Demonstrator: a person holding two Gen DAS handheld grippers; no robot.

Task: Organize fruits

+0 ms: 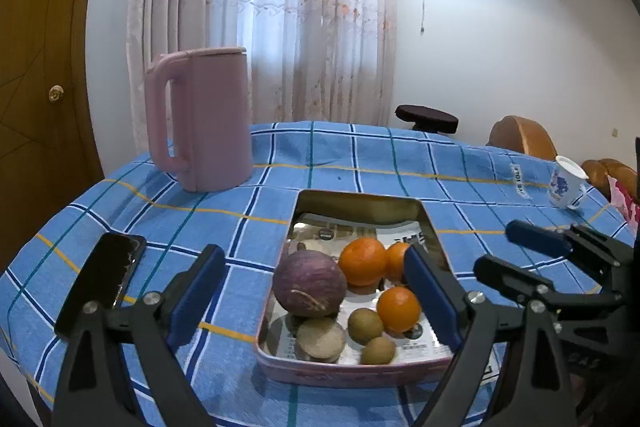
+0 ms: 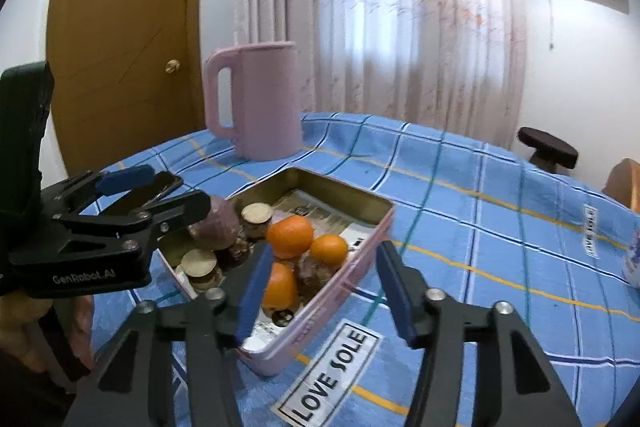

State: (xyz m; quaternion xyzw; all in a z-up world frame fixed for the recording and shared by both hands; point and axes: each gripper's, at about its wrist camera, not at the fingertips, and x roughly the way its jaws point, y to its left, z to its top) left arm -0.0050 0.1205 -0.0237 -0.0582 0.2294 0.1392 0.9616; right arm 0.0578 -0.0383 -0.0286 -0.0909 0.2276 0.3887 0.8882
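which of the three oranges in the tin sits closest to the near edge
The orange beside the two kiwis, alone in front; the other two oranges sit side by side farther back in the tin.

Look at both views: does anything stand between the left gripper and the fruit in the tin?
Nothing visible does. The left gripper is open and empty, with the purple fruit and oranges lying uncovered in the open tin just ahead.

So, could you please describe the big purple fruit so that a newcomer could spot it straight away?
Start at the pink metal tray on the blue checked tablecloth. The purple fruit sits on its left side, beside the oranges. It is the largest piece there, dull purple and streaked.
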